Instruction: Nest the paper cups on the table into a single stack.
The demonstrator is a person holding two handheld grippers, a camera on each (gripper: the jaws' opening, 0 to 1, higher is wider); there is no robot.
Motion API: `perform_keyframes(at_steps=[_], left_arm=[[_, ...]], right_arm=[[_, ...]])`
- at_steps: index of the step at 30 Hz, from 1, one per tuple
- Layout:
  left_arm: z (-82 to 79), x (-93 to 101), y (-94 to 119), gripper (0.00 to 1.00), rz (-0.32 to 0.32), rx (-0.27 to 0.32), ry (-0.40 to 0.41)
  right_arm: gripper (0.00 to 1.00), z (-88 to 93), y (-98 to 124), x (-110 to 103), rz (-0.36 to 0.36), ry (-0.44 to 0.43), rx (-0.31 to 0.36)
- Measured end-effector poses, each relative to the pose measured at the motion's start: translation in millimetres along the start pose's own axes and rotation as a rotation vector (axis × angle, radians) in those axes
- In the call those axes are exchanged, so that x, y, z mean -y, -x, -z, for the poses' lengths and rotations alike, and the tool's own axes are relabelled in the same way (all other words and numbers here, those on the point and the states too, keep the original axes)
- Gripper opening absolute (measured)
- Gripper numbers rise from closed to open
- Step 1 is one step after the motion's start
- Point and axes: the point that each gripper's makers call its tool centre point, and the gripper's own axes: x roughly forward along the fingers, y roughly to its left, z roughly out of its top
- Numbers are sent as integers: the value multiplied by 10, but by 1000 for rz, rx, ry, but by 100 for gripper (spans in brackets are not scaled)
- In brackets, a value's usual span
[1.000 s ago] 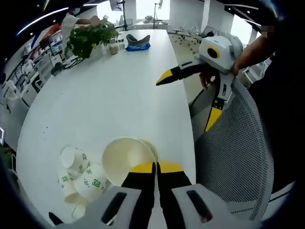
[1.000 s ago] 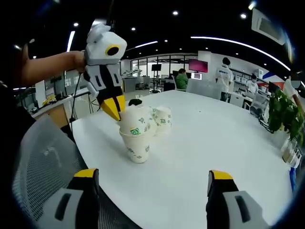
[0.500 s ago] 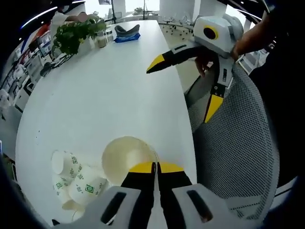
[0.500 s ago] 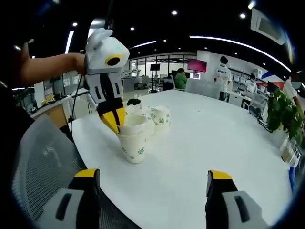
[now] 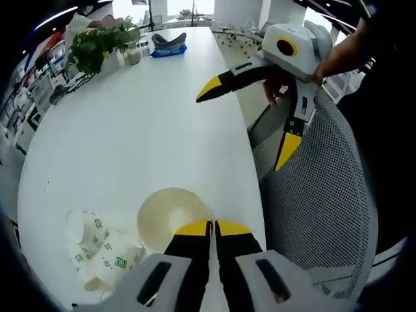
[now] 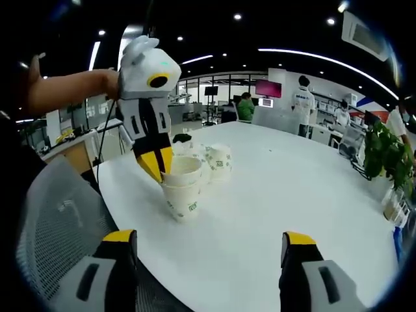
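White table [image 5: 130, 123] is stretching away in the left gripper view, with a plant [image 5: 94, 49] at its far end. Left gripper [image 5: 210, 229], jaws together, is pinching the rim of the top cup [image 5: 170, 214]; over the last second it has been carrying that cup away from the loose cups [image 5: 97, 244] lying beside it. Right gripper [image 5: 250, 104] is hovering over the table edge, jaws wide apart.

Office background is sitting behind the right gripper view. Right gripper [image 6: 208, 244] is waiting open, while the left gripper [image 6: 156, 162] is seating the cup into the stack [image 6: 181, 192], which now looks shorter, so the nesting seems nearly complete. More cups [image 6: 218, 159] are waiting behind.
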Motion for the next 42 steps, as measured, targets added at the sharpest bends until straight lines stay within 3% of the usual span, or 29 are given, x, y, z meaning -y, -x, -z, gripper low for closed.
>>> perform_keyframes(at_steps=[33, 38, 42], left_arm=[[2, 13, -5, 0, 19, -4, -7], [-38, -10, 24, 1, 6, 32, -13], [-100, -61, 82, 10, -25, 90, 0]], right_arm=[[91, 24, 2, 16, 6, -3, -12], [92, 6, 6, 16, 4, -4, 0], [92, 0, 6, 12, 2, -3, 3]])
